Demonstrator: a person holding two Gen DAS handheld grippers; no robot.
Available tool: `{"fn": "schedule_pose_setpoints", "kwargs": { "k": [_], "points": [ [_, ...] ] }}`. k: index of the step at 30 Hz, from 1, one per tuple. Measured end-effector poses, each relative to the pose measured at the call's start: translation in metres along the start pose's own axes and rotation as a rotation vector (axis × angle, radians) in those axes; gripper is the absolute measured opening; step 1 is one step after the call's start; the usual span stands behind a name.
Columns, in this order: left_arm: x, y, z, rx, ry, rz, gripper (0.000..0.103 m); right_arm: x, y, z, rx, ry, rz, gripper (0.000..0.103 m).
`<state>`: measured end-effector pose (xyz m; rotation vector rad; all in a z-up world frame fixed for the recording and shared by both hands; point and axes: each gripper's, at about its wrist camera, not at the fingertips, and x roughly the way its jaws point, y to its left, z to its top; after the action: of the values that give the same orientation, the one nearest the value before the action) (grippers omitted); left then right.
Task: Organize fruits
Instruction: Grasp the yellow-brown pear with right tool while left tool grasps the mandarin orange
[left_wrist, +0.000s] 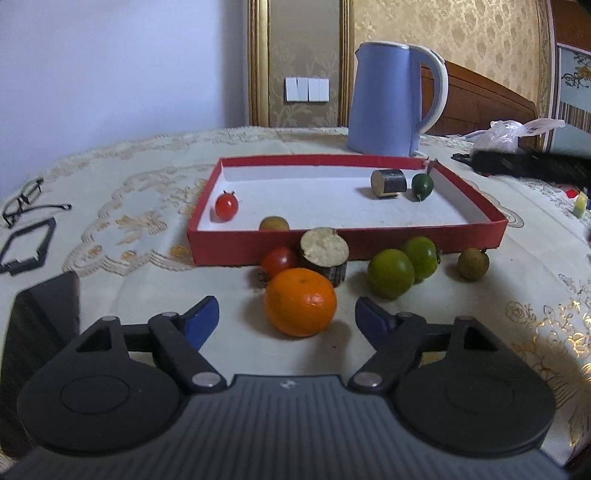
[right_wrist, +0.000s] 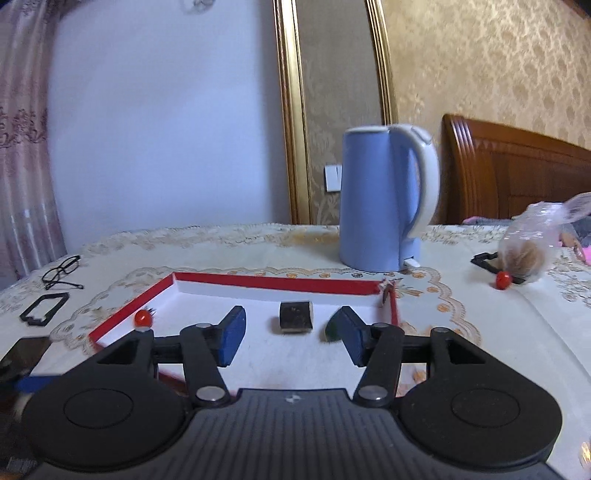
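In the left wrist view, an orange (left_wrist: 300, 302) lies on the tablecloth just ahead of my open left gripper (left_wrist: 286, 323), between its blue fingertips. Behind it are a red tomato (left_wrist: 279, 260), a cut cane piece (left_wrist: 325, 254), two green fruits (left_wrist: 389, 272) (left_wrist: 421, 253) and a brown fruit (left_wrist: 472, 263). The red tray (left_wrist: 343, 242) holds a tomato (left_wrist: 226, 206), a brown fruit (left_wrist: 274, 223), a dark cane piece (left_wrist: 388, 182) and a small green fruit (left_wrist: 422, 186). My right gripper (right_wrist: 290, 341) is open and empty above the tray (right_wrist: 273, 282), near the cane piece (right_wrist: 295, 316) and a green fruit (right_wrist: 332, 328).
A blue kettle (left_wrist: 388, 99) stands behind the tray. Glasses (left_wrist: 22, 201) and a black frame (left_wrist: 26, 245) lie at left. A dark object (left_wrist: 40, 325) sits at my near left. A plastic bag (right_wrist: 532, 240) and a red tomato (right_wrist: 503, 280) lie at far right.
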<state>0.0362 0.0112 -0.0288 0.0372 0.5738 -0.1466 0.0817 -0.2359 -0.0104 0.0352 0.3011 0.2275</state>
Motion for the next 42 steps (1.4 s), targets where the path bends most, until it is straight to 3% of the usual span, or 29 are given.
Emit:
{"fn": "schedule_pose_setpoints", "kwargs": {
  "k": [10, 19, 28, 36, 42],
  "points": [
    [0.008, 0.002, 0.003, -0.038, 0.026, -0.039, 0.04, -0.017, -0.019, -0.03, 0.018, 0.057, -0.033, 0.055],
    [0.001, 0.009, 0.003, -0.07, 0.014, -0.033, 0.039, -0.016, 0.002, -0.046, -0.071, 0.143, 0.063, 0.055],
    [-0.01, 0.021, 0.004, -0.089, -0.014, -0.007, 0.039, 0.002, 0.019, -0.047, -0.136, 0.192, 0.049, 0.055],
    [-0.017, 0.018, 0.005, -0.072, -0.041, 0.012, 0.039, 0.013, 0.021, -0.048, -0.152, 0.219, 0.045, 0.049],
    [-0.019, 0.017, 0.004, -0.07, -0.044, 0.019, 0.039, 0.019, 0.02, -0.05, -0.153, 0.238, 0.04, 0.035]
  ]
}}
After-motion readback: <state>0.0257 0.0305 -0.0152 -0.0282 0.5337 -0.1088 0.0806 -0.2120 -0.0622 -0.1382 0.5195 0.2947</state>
